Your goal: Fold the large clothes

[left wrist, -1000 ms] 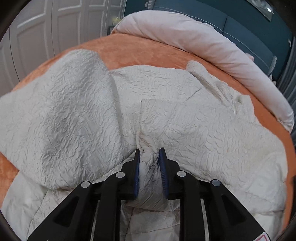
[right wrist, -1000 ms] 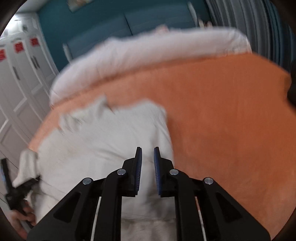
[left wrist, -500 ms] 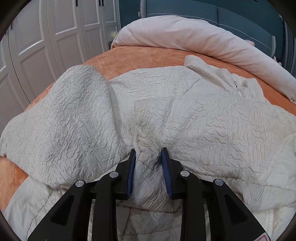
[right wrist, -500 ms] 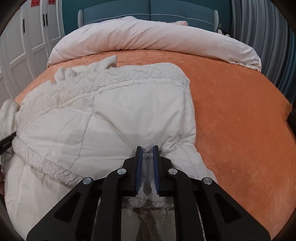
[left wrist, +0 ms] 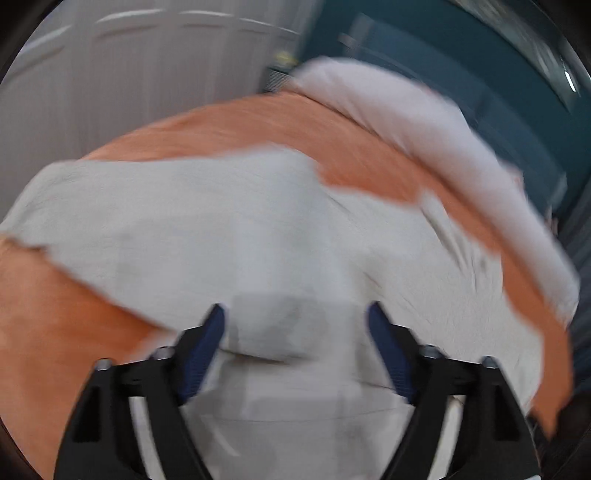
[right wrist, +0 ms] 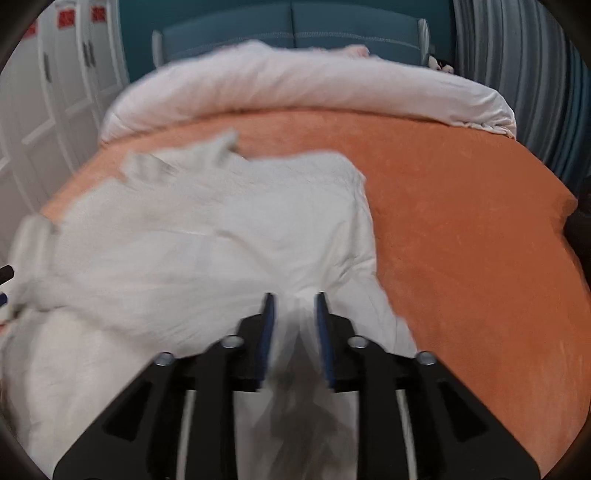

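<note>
On the orange bed [right wrist: 461, 240] a crinkled cream jacket [right wrist: 221, 229]; both tongs just spread.

no readable text, number or brand is found in either view. red labels [right wrist: 66, 16] are seen on the white wardrobe doors [right wrist: 55, 92] at the upper left of the right wrist view, but whatever is printed on them is too small and blurred to be made out. the left wrist view is smeared throughout.
</note>
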Demonstrator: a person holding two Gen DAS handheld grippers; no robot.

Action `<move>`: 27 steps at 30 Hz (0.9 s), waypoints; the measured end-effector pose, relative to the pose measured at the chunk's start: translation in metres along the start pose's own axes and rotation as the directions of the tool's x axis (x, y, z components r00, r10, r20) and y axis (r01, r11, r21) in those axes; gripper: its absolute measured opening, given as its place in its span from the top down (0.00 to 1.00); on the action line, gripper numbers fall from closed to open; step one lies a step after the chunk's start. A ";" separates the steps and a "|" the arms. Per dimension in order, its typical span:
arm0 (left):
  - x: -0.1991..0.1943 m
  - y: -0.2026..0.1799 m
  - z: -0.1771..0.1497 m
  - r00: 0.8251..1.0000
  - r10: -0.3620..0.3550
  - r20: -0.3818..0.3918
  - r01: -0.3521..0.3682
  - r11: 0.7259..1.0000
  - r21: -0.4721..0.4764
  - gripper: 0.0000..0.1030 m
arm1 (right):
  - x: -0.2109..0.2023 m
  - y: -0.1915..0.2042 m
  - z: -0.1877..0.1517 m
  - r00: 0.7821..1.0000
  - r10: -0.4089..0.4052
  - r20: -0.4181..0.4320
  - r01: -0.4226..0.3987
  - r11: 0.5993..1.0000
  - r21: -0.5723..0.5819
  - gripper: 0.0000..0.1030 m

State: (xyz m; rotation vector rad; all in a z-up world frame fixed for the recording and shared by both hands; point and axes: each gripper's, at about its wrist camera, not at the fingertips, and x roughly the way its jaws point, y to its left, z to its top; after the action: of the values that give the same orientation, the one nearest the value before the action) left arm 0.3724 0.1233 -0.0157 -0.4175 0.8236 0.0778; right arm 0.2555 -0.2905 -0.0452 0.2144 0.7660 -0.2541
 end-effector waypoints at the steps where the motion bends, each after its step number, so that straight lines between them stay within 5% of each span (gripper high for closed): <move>1: -0.009 0.028 0.009 1.000 0.018 0.012 -0.017 0.999 -0.049 0.20 | -0.018 0.004 -0.008 1.000 0.021 0.009 -0.021 1.000 -0.003 0.65; 4: -0.027 0.133 0.035 0.990 0.143 0.010 -0.138 0.970 -0.202 0.19 | -0.057 0.014 -0.040 0.997 0.081 -0.014 -0.082 0.997 -0.005 0.65; 7: -0.033 0.229 0.044 0.972 0.233 -0.026 -0.225 0.893 -0.389 0.20 | -0.084 0.021 -0.069 0.991 0.127 -0.042 -0.127 0.992 0.007 0.64; 10: -0.029 0.286 0.044 0.974 0.219 -0.055 -0.214 0.825 -0.523 0.21 | -0.105 0.030 -0.096 0.989 0.135 -0.066 -0.134 0.991 0.011 0.62; 12: -0.028 0.295 0.048 0.981 0.192 -0.016 -0.170 0.821 -0.546 0.21 | -0.110 0.035 -0.106 0.986 0.141 -0.087 -0.139 0.990 0.020 0.60; 15: -0.014 0.279 0.061 0.989 0.145 -0.022 -0.136 0.857 -0.496 0.36 | -0.113 0.042 -0.116 0.983 0.138 -0.119 -0.137 0.990 0.013 0.59; 16: -0.011 0.274 0.065 0.993 0.114 -0.026 -0.112 0.869 -0.481 0.63 | -0.113 0.045 -0.117 0.983 0.140 -0.123 -0.139 0.990 0.014 0.59; 18: -0.010 0.250 0.076 0.997 0.077 -0.033 -0.083 0.900 -0.428 0.90 | -0.118 0.048 -0.118 0.982 0.145 -0.120 -0.145 0.989 0.014 0.58; 23: -0.066 0.146 0.114 0.991 -0.008 0.133 0.030 0.986 -0.163 0.98 | -0.125 0.050 -0.118 0.981 0.168 -0.100 -0.167 0.986 0.018 0.56; 25: -0.102 0.079 0.122 0.975 -0.116 0.192 0.123 0.992 -0.022 0.98 | -0.127 0.049 -0.119 0.979 0.185 -0.088 -0.182 0.982 0.041 0.56; 27: -0.135 0.010 0.118 0.945 -0.244 0.218 0.227 0.969 0.102 0.98 | -0.128 0.047 -0.120 0.976 0.204 -0.078 -0.199 0.978 0.065 0.56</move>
State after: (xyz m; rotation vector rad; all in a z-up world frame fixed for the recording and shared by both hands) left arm 0.3600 0.1905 0.1503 -0.4242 0.5428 -0.1263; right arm 0.1023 -0.1934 -0.0344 0.3570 0.8146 -0.0745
